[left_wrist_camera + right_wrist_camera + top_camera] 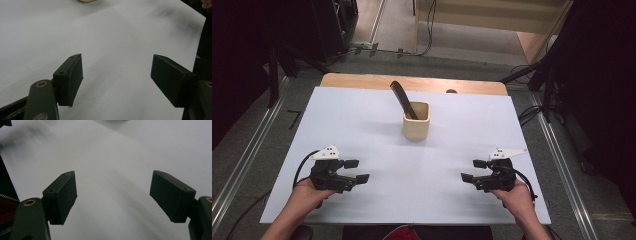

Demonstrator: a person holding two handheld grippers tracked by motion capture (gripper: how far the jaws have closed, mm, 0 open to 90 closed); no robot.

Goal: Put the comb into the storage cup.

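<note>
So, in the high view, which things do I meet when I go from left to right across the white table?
left gripper → cream cup with the dark utensil standing in it → right gripper

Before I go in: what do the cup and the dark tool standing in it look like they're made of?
The cup: pale cream, matte and thick-walled with no glare, so it looks like unglazed ceramic or light wood; I cannot tell which. The tool: a black, flat, slightly curved handle with a faint sheen, probably plastic or silicone. Its lower end is hidden inside the cup. Both grippers, left and right, are open.
</note>
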